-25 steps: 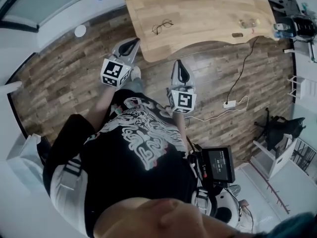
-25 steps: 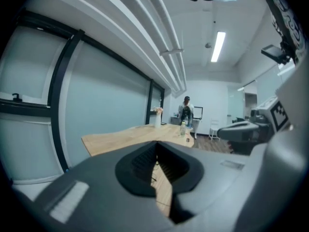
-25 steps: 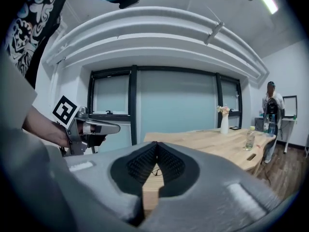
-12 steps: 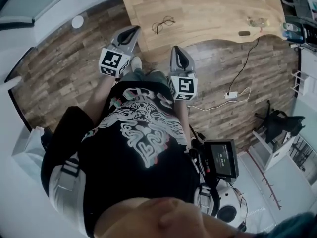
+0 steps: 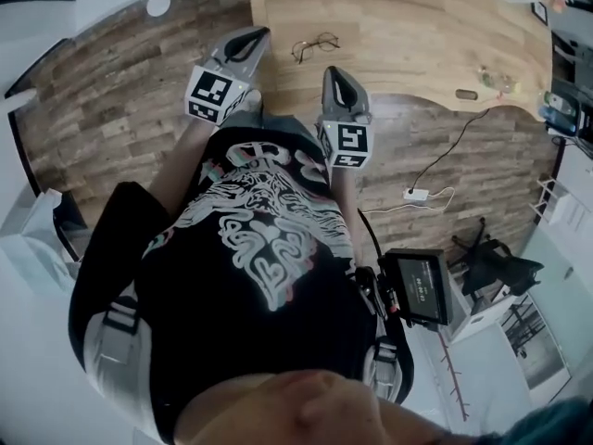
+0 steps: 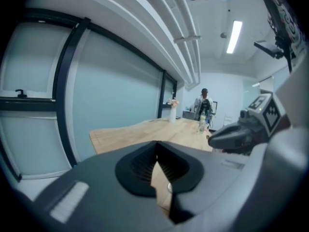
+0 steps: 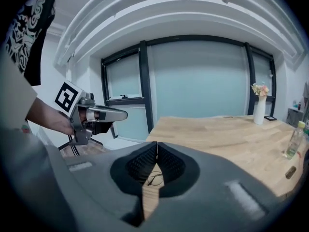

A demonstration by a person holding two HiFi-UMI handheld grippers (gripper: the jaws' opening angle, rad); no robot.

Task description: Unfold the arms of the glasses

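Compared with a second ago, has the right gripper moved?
Yes. The right gripper has moved forward, toward the wooden table: its shut jaws now overlap the table's near edge, closer to the glasses.

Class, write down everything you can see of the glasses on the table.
The glasses have a thin dark wire frame with two round, clear lenses. They lie on the light wooden table, near its front edge, just ahead of the two grippers. Only the table touches them: the left gripper and the right gripper are both shut and short of them. They are too small to tell whether the arms are folded.
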